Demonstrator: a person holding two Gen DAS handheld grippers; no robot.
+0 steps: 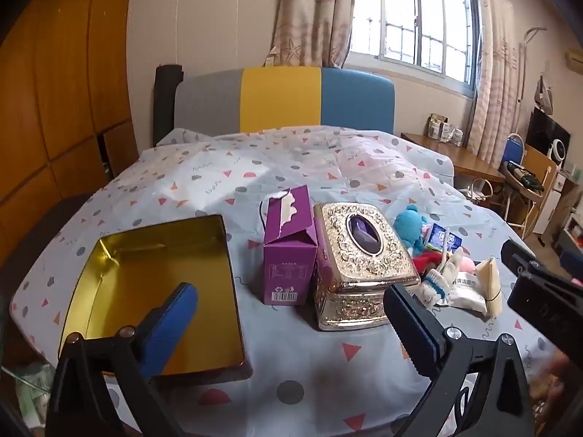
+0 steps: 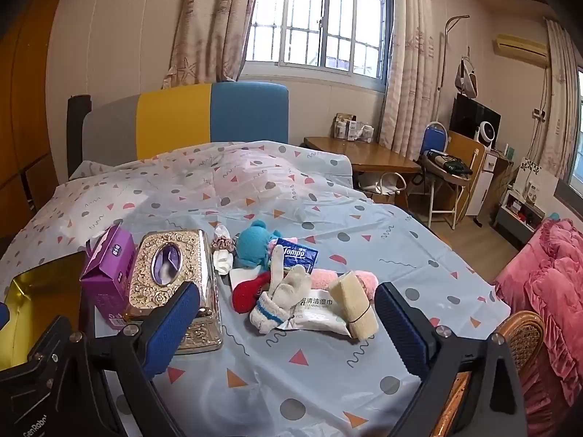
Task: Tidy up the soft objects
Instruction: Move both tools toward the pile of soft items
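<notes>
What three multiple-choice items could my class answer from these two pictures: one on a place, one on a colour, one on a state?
1. Where does the purple carton stand?
A. Between the gold tin and the ornate tissue box
B. Inside the gold tin
C. On top of the soft toys

2. What colour is the soft toy behind the tissue packet?
A. Green
B. Blue
C. Black

3. In what state is the gold tin?
A. Shut with a lid
B. Full of gloves
C. Open and empty

Answers: 1 A, the carton stands with the tin on one side and the ornate tissue box on the other. 2 B, its plush is bright blue. 3 C, the bare gold floor shows, with no lid on it.
</notes>
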